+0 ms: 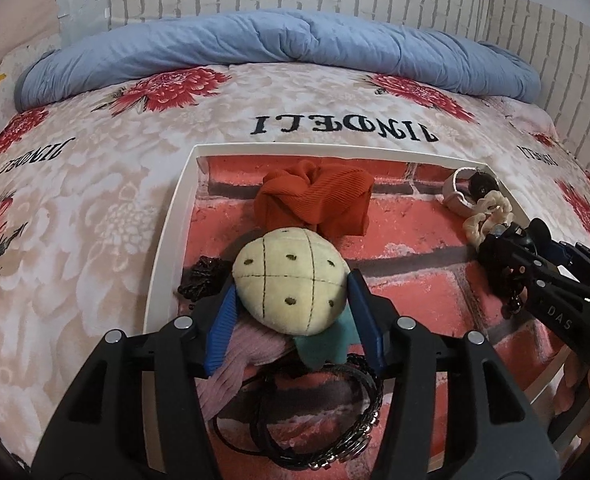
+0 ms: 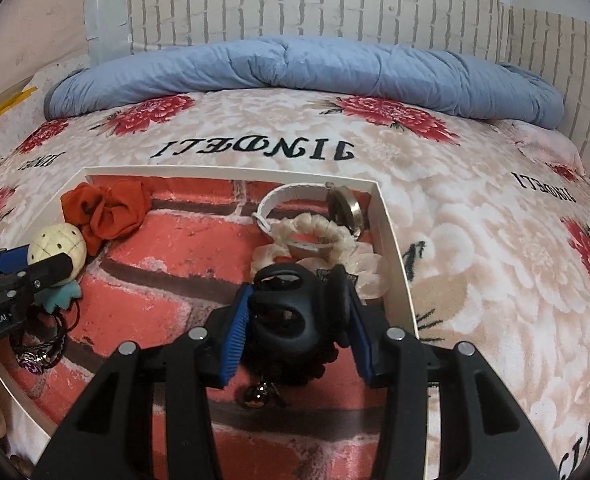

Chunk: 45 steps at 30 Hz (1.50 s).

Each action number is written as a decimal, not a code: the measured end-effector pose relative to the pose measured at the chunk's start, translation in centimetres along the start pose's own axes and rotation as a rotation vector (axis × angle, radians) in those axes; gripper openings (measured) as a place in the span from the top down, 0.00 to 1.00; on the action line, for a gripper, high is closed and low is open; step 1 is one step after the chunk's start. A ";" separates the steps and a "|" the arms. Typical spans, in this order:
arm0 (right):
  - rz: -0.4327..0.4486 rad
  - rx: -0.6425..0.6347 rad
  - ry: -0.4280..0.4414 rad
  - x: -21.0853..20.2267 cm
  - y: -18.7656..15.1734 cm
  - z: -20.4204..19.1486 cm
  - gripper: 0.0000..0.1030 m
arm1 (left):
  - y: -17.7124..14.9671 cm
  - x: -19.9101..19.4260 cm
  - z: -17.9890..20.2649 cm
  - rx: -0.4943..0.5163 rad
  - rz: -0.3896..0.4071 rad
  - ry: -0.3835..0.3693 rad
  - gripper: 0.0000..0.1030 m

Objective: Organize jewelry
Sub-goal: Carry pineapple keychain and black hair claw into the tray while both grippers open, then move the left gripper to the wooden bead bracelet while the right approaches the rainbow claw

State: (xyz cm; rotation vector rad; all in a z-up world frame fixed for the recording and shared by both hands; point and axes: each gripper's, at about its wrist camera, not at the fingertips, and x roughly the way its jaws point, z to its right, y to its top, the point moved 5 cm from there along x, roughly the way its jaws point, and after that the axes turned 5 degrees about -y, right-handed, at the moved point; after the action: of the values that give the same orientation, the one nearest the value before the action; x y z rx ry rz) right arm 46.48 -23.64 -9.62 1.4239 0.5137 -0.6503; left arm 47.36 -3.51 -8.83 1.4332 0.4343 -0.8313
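A black hair claw (image 2: 291, 312) sat clamped between the blue pads of the right gripper (image 2: 297, 320), low over the tray's right side; what dangled beneath it, a small dark bead and chain, was hard to make out. The left gripper (image 1: 291, 304) bracketed a cream pineapple plush (image 1: 289, 280) at the tray's left, jaws at middling width; whether the pads pressed it could not be told, as the plush's teal leaves hid the contact. Under it lay a pink scrunchie (image 1: 231, 364) and black cords (image 1: 295, 420), partly covered. Farther back in the white tray (image 1: 175, 220) lay an orange scrunchie (image 1: 315, 204), a cream scrunchie (image 2: 315, 232) and a white-strapped watch (image 2: 347, 204).
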 end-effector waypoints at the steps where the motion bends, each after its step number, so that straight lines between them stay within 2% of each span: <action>1: -0.003 0.002 0.002 0.0 0.0 0.0 0.56 | 0.0 0.0 0.0 0.000 0.000 -0.001 0.48; 6: -0.004 0.019 0.009 0.0 -0.2 0.3 0.56 | 0.0 0.0 0.0 -0.002 0.001 -0.002 0.47; 9: 0.004 0.027 0.016 -0.3 -0.1 0.4 0.55 | 0.0 -0.1 0.1 0.003 0.006 -0.004 0.39; 11: 0.012 0.033 0.015 -0.5 -0.1 0.6 0.48 | 0.0 -0.3 0.2 0.011 0.017 0.001 0.30; 12: 0.021 0.037 0.010 -0.7 -0.1 0.8 0.34 | 0.0 -0.5 0.2 0.014 0.022 0.004 0.29; 13: 0.033 0.040 0.002 -0.9 -0.1 0.9 0.28 | 0.0 -0.6 0.3 0.016 0.029 0.008 0.27; 18: 0.040 0.044 0.020 -1.6 -0.1 1.1 0.26 | -0.4 -1.3 0.0 0.006 0.034 0.013 0.22; 21: 0.046 0.046 0.031 -2.3 -0.1 1.2 0.24 | -0.5 -2.3 0.0 -0.003 0.050 0.007 0.14; 23: 0.059 0.041 0.023 -3.1 0.2 1.2 0.19 | -0.6 -3.0 0.1 -0.006 0.053 0.004 0.12; 24: 0.070 0.045 0.020 -3.6 0.2 1.2 0.12 | -0.7 -3.5 0.3 -0.001 0.053 -0.001 0.12; 30: 0.098 0.086 0.064 -6.7 0.2 2.3 0.11 | -0.8 -7.0 0.3 -0.008 0.091 0.013 0.07; 38: 0.119 0.063 -0.006 -12.7 -1.3 5.8 0.10 | -2.9 -12.2 0.0 -0.030 0.107 0.033 0.05; 45: 0.131 0.119 -0.041 -17.5 -3.5 10.3 0.10 | -5.8 -16.9 -0.4 -0.063 0.122 0.051 0.05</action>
State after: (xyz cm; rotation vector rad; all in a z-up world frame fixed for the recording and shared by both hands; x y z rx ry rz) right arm 30.74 -32.19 0.66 1.5394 0.3513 -0.6116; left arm 32.20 1.29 -0.79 1.4101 0.4045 -0.6790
